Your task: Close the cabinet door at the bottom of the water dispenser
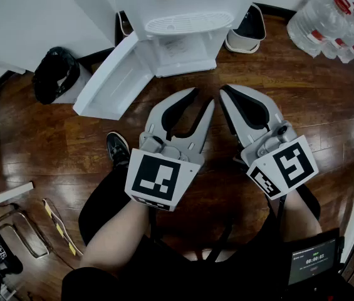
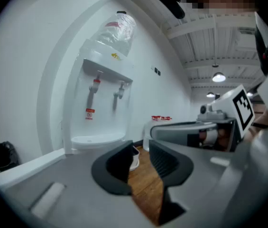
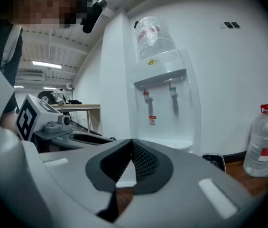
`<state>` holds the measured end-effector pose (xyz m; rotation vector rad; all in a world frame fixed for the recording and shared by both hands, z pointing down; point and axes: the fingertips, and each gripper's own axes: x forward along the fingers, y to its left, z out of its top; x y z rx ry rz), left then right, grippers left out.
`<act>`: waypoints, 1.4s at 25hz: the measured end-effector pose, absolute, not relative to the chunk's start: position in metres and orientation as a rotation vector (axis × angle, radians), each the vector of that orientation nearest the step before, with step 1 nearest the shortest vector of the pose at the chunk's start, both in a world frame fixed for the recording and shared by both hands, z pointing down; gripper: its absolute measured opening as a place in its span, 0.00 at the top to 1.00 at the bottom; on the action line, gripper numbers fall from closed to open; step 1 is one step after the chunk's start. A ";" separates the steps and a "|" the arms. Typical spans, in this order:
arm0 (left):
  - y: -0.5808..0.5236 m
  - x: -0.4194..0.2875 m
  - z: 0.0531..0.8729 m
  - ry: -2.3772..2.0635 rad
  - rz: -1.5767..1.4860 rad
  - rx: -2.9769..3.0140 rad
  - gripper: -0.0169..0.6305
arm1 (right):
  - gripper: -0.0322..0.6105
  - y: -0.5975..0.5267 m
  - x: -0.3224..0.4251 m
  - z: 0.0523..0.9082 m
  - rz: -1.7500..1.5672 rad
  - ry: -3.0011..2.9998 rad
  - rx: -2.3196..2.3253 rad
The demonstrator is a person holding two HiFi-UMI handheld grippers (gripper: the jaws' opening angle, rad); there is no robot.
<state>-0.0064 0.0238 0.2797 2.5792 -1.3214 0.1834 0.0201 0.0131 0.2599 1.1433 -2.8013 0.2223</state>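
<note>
the fingers point(image 2: 116, 166) of the left gripper point(image 1: 204, 96) stand a little apart, released, with nothing between them; through the gap only the wooden floor point(image 2: 145, 186) shows. the fingers point(image 3: 145, 163) of the right gripper point(image 1: 225, 91) are pressed together at the tips, clenched on nothing.

both grippers are held side by side, near each other but not touching, pointing forward and slightly downward. each carries a marker cube point(image 1: 159, 179) at its back end, and a bare forearm point(image 1: 117, 231) runs from each towards the bottom of the head view.

just ahead of the fingertips stands the white water dispenser point(image 1: 183, 17), with two taps, a drip tray and a bottle on top. its cabinet door point(image 1: 111, 77) at the bottom is swung wide open, reaching out ahead and to the left of the left fingers, apart from both grippers. in the left gripper view the door shows only as a white edge point(image 2: 27, 167) at the lower left.

ahead and to the right of the right fingers sit a white bin point(image 1: 249, 30) and, further right, a cluster of water bottles point(image 1: 327, 24). left of the door is a black bag point(image 1: 54, 71). a dark shoe point(image 1: 117, 149) rests on the floor beside the left gripper's body.

the dispenser's top is cut off in the head view, and the inside of its cabinet is hard to make out.
</note>
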 end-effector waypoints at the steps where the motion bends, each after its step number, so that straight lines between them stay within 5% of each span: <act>1: 0.023 -0.009 0.283 -1.334 0.201 2.585 0.75 | 0.94 0.013 0.020 0.261 0.228 -2.800 1.141; 6: 0.019 -0.034 0.298 -1.385 0.324 2.618 0.63 | 0.94 0.011 0.011 0.261 0.251 -2.799 1.145; 17: 0.018 -0.154 0.334 -1.589 0.443 2.420 0.61 | 0.94 0.014 -0.045 0.269 0.251 -2.816 1.079; 26: 0.017 -0.300 0.382 -1.881 0.844 2.052 0.58 | 0.94 0.011 -0.103 0.275 0.154 -2.827 0.980; 30: 0.021 -0.340 0.406 -1.805 1.011 1.938 0.41 | 0.94 0.000 -0.113 0.274 0.148 -2.837 0.948; 35: 0.013 -0.337 0.430 -1.647 1.075 1.948 0.39 | 0.94 -0.018 -0.118 0.283 0.150 -2.826 0.895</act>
